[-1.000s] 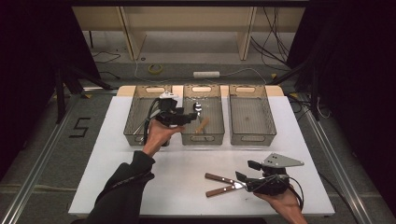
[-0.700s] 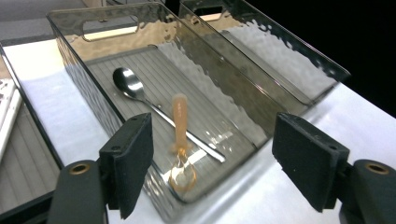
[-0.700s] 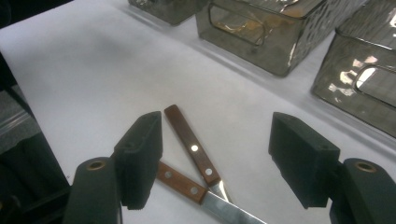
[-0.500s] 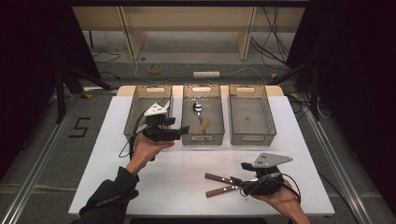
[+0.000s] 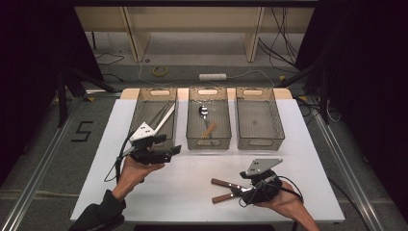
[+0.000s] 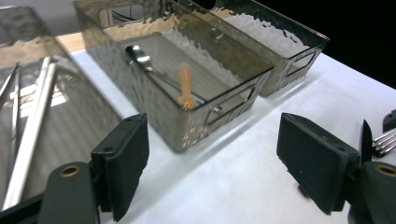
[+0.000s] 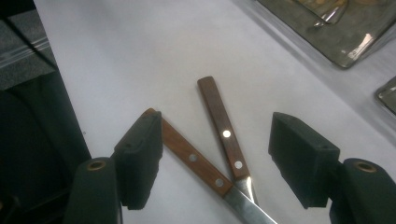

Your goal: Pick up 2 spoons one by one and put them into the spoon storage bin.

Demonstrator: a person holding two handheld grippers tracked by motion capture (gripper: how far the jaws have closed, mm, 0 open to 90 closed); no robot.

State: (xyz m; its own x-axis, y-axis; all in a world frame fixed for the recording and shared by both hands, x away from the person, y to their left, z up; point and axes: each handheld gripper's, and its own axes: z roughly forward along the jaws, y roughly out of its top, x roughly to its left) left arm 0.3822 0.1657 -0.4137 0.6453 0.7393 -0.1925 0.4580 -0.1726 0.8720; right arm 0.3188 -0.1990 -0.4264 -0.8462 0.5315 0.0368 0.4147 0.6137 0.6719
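Note:
My left gripper (image 5: 174, 150) hangs just in front of the left bin (image 5: 136, 115), held in a hand. Its jaws have just been opening; in the left gripper view my left gripper (image 6: 212, 135) stands open with nothing between the pads. A wood-handled spoon (image 5: 206, 120) lies in the middle bin (image 5: 208, 143). At the front right, my right gripper (image 5: 243, 191) is open low over two wood-handled pieces of cutlery (image 5: 221, 183). In the right gripper view their crossed handles (image 7: 219, 121) lie between the pads of my right gripper (image 7: 215, 135), untouched.
Metal tongs (image 5: 163, 115) rest in the left bin. The right bin (image 5: 260, 143) holds nothing that I can see. Fork tines (image 6: 385, 140) show at the right edge of the left gripper view. The white table (image 5: 192, 173) ends close behind both hands.
My left gripper has drawn back from above the bins toward the front left and sunk a little. My right gripper has edged left over the handles.

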